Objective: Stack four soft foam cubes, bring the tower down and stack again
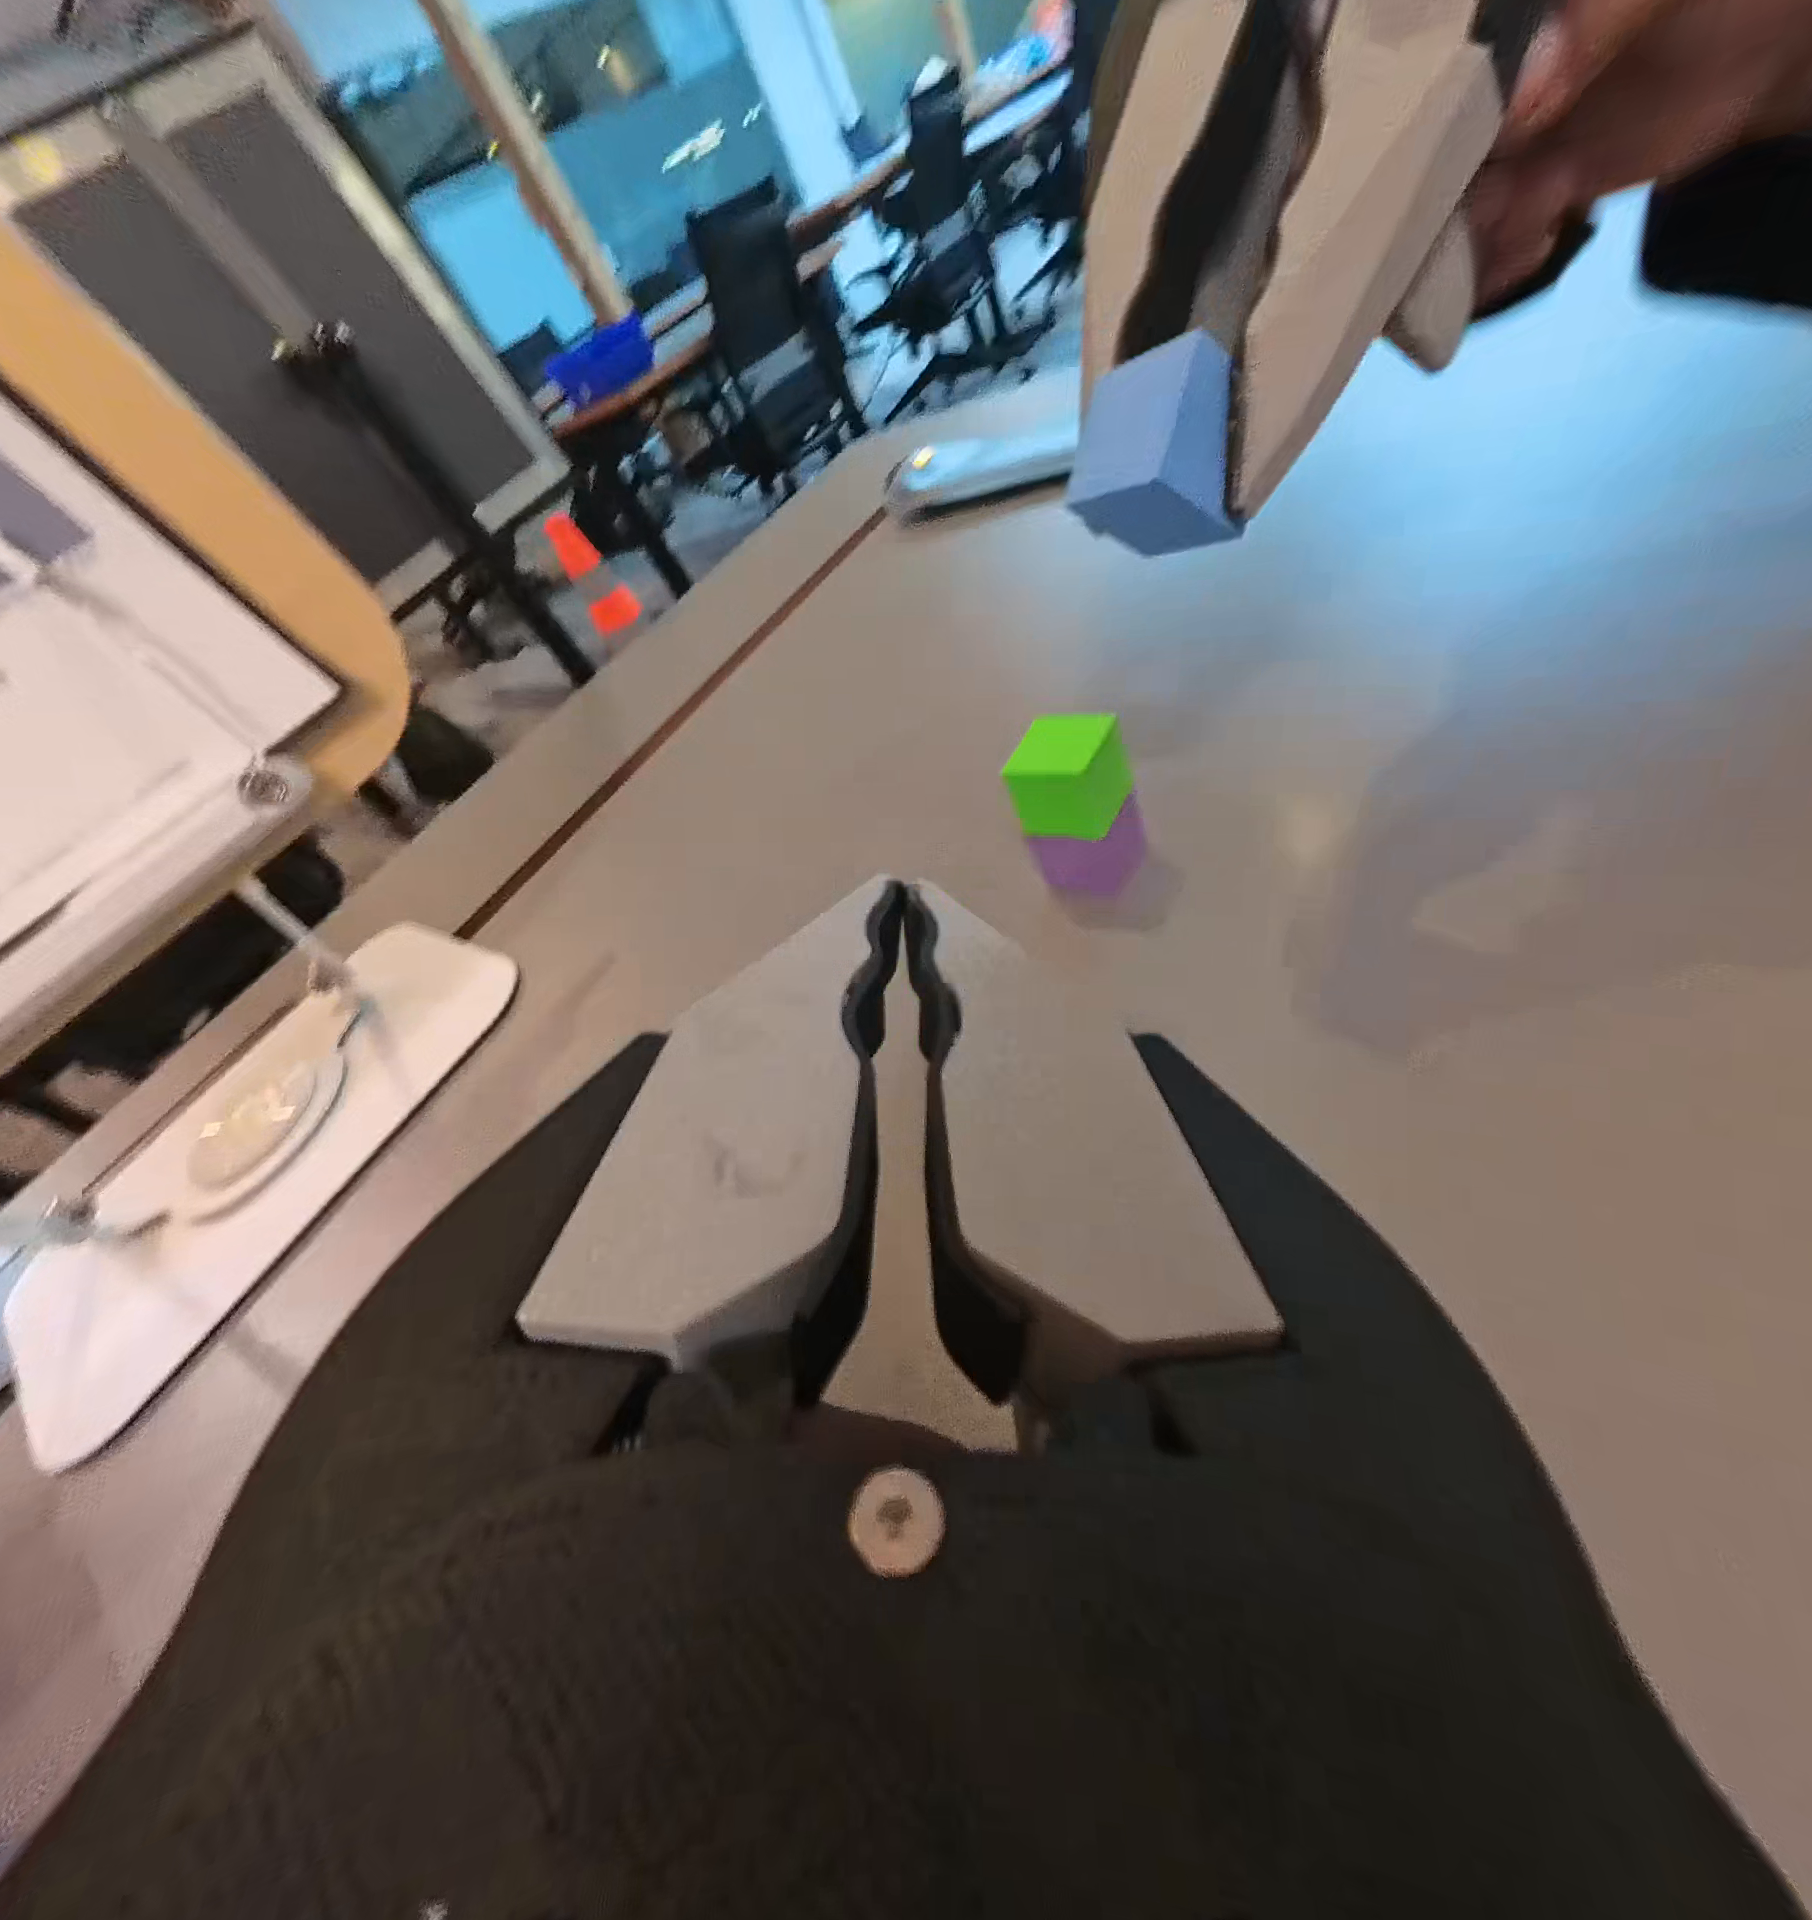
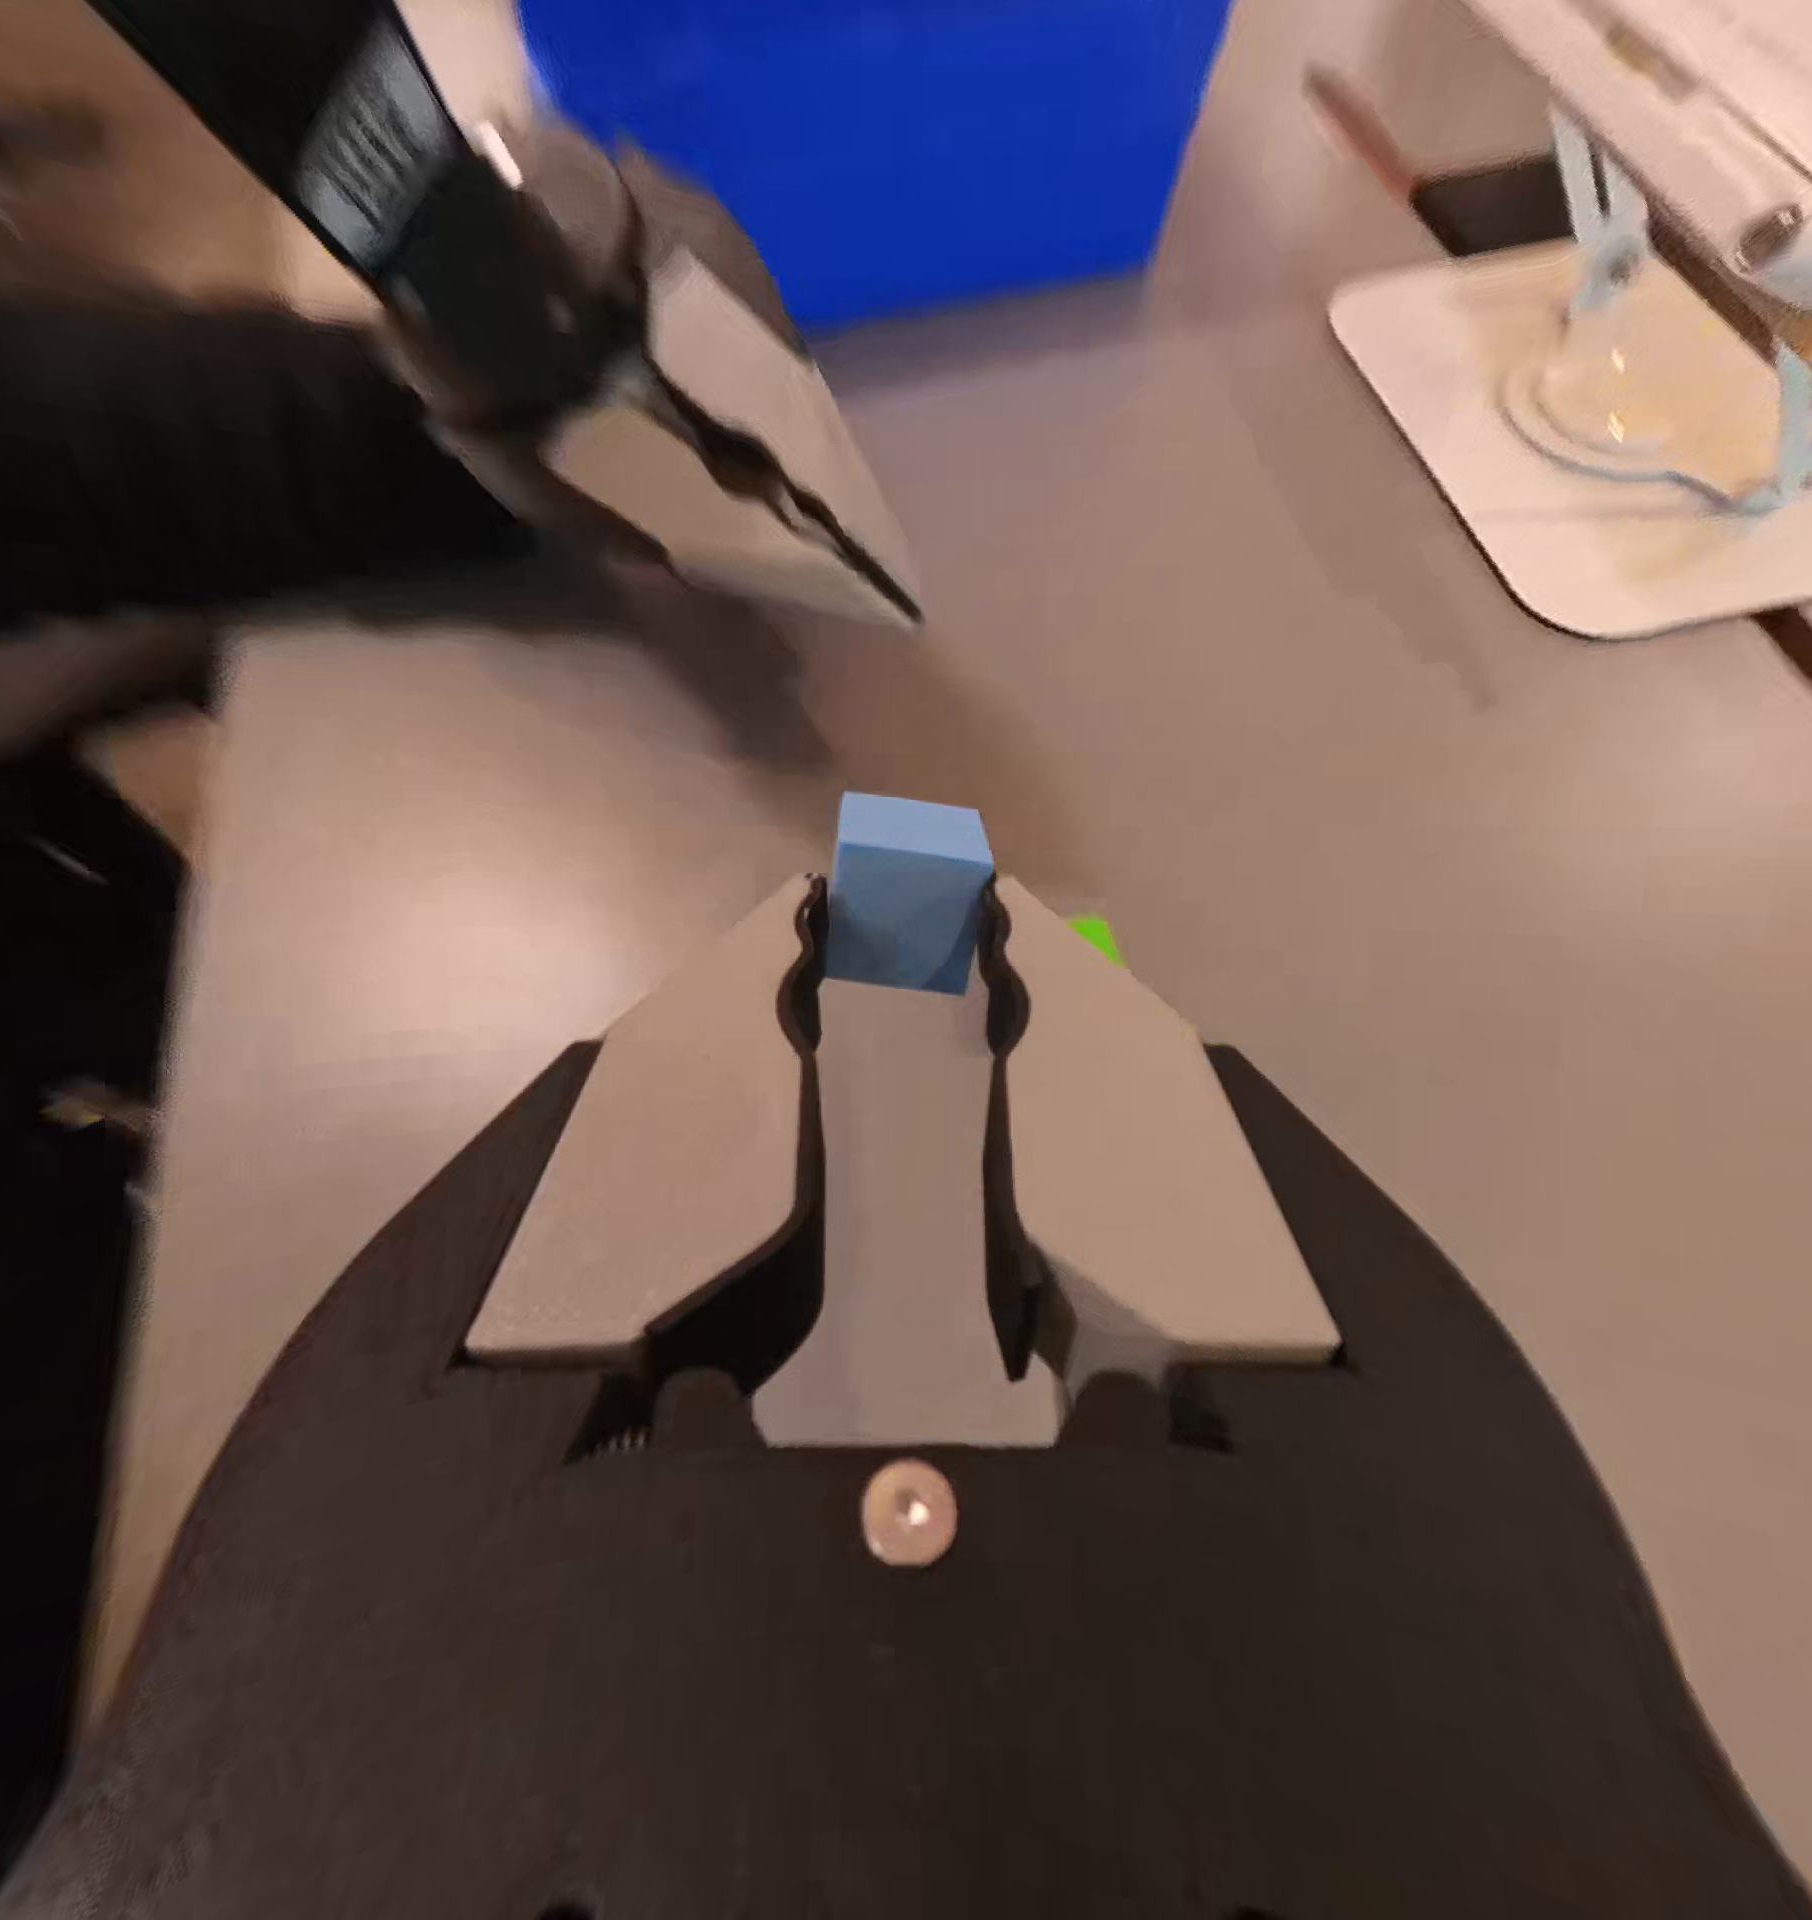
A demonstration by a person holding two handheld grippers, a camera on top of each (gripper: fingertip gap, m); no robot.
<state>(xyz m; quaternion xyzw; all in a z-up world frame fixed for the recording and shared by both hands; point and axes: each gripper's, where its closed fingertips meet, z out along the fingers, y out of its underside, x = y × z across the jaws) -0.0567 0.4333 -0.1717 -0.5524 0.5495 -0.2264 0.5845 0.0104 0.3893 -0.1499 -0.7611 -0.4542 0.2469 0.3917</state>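
A green cube [image 1: 1070,774] sits on a purple cube [image 1: 1091,854] on the grey table [image 1: 1504,1143], just ahead and right of my left gripper [image 1: 896,896]. My left gripper is shut with nothing between its pads. My right gripper [image 2: 904,896] is shut on a blue cube [image 2: 908,904], both pads pressed on its sides. In the left wrist view the right gripper [image 1: 1208,488] holds the blue cube [image 1: 1156,457] in the air, above and beyond the two-cube stack. A sliver of the green cube [image 2: 1097,938] shows beside my right finger. The left gripper [image 2: 902,608] shows blurred at upper left.
A white stand base [image 1: 258,1164] with a clear disc lies at the table's left edge; it also shows in the right wrist view [image 2: 1608,447]. A person's hand [image 1: 1629,135] holds the right gripper. A blue bin [image 2: 871,145], chairs and an orange cone [image 1: 590,571] stand beyond the table. The gap from one gripper's tips to the other's is roughly 9 cm.
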